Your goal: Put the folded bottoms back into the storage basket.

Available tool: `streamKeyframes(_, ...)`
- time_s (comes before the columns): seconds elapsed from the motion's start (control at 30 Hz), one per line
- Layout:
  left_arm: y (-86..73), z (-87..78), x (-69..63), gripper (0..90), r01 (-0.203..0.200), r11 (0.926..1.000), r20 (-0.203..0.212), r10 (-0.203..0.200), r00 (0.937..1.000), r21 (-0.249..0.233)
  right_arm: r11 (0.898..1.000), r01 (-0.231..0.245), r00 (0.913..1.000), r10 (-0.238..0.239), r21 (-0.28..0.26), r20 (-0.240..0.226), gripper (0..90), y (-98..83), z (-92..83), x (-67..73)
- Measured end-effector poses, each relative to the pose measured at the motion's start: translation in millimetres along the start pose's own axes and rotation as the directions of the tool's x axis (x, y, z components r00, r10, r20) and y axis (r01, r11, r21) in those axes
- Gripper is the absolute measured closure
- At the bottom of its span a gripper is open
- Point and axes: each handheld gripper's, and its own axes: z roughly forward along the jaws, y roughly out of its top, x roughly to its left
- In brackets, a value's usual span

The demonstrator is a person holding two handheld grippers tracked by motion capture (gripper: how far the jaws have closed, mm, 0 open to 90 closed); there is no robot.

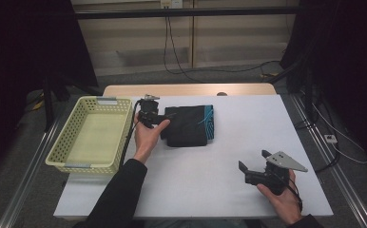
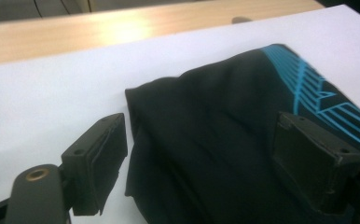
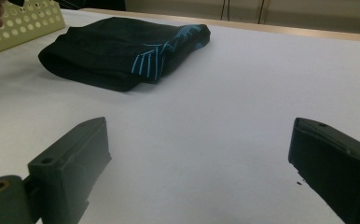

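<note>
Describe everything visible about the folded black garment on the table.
The folded black garment is soft, matte cloth, folded into a thick, roughly rectangular bundle with a pattern of bright blue lines along its right end. It lies flat on the white table, just right of the yellow basket and not touching it. Creases run along its top. The left gripper straddles its left corner with jaws open, one on each side; whether they touch the cloth cannot be told.

No readable text, labels, brands or numbers anywhere.
</note>
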Motion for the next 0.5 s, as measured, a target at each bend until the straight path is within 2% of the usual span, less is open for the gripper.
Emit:
streamKeyframes(0.07,-3.2,9.2,6.6,18.6,0.028,0.9995,-0.018,-0.028,0.9994,0.016,1.0,0.007,1.0,-0.007,0.001,-0.001,5.0,-0.1,0.2,0.8)
streamKeyframes(0.13,-5.2,13.6,11.5,19.7,0.039,0.9986,-0.033,-0.037,0.9988,0.036,1.0,0.007,1.0,-0.007,0.002,-0.001,5.0,-0.2,0.3,0.8)
streamKeyframes(0.17,-5.2,13.6,11.5,19.7,0.039,0.9986,-0.033,-0.037,0.9988,0.036,1.0,0.007,1.0,-0.007,0.002,-0.001,5.0,-0.2,0.3,0.8)
streamKeyframes(0.2,-8.0,16.6,15.2,19.5,0.063,0.9966,-0.026,-0.061,0.9978,0.054,1.0,0.007,1.0,-0.007,0.002,-0.001,5.0,-0.3,0.2,0.3)
streamKeyframes(0.27,-11.2,19.9,14.8,19.5,0.048,0.9946,-0.023,-0.046,0.9987,0.092,1.0,0.006,1.0,-0.006,0.004,-0.003,5.0,-0.4,0.1,0.2)
streamKeyframes(0.37,-13.3,22.7,13.3,22.9,0.038,0.9921,-0.037,-0.034,0.9987,0.12,1.0,0.006,1.0,-0.006,0.006,-0.003,5.0,-0.5,0.6,0.3)
streamKeyframes(0.43,-13.7,23.9,13.7,22.9,0.051,0.9926,-0.087,-0.042,0.9954,0.11,1.0,0.009,1.0,-0.009,0.006,-0.002,5.0,-0.5,0.3,0.9)
streamKeyframes(0.5,-14.6,25.3,16.6,22.2,0.072,0.991,-0.087,-0.062,0.9943,0.113,1.0,0.012,0.9999,-0.012,0.006,-0.002,5.0,-0.5,-0.2,1.2)
